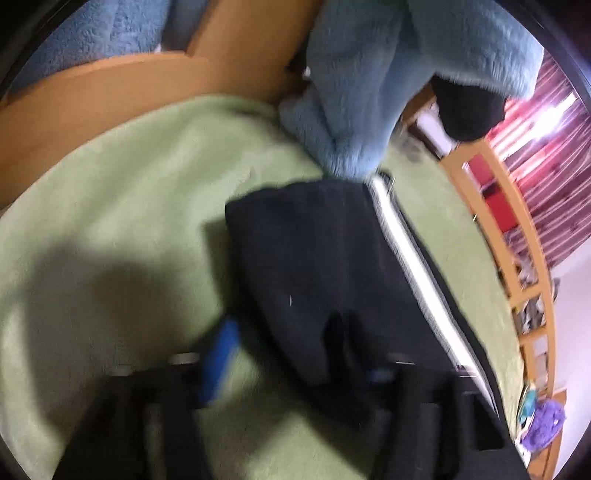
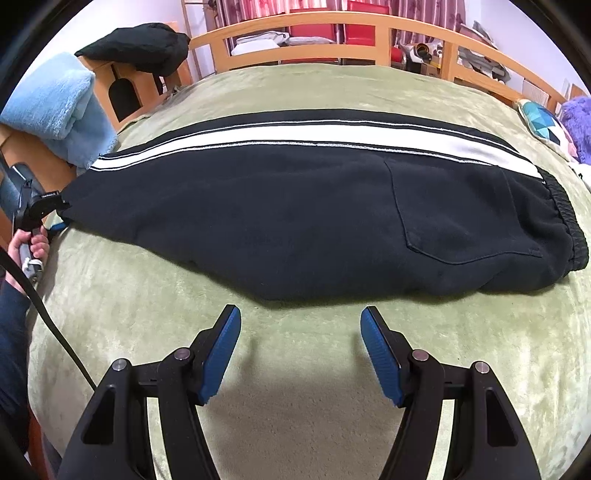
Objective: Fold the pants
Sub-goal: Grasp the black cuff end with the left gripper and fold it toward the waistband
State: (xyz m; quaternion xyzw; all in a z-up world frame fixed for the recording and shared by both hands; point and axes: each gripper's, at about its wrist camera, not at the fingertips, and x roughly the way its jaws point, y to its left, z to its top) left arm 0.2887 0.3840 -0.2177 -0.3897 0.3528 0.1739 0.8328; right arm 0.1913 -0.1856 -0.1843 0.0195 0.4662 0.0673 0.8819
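Right wrist view: right gripper (image 2: 301,354) with blue ribbed pads spread wide, nothing between them, hovering over the olive-green plush bedspread (image 2: 295,406) just short of the near edge of the black fleece track pants with a white side stripe (image 2: 295,210). Pants dead ahead of this claw, laid flat, long axis running left to right across the view: elastic waistband (image 2: 565,229) at the right, leg cuffs at the far left. Already doubled leg on leg, by the look of it; next fold probably end to end.

At the cuff end, left gripper (image 2: 55,210) touching the hem, held in a bare hand (image 2: 35,243); nearer that end than the right claw. Left wrist view: badly blurred, dark cloth lying over one finger of the left gripper (image 1: 291,354), one blue pad bare; pinching or not, cannot tell.

Nearby: folded light-blue fluffy blanket (image 2: 62,110) just beside the cuffs, possibly crowding a lift there. Further off, wooden bed rail (image 2: 295,26), geometric teal cushion (image 2: 543,122) well apart from the waistband.
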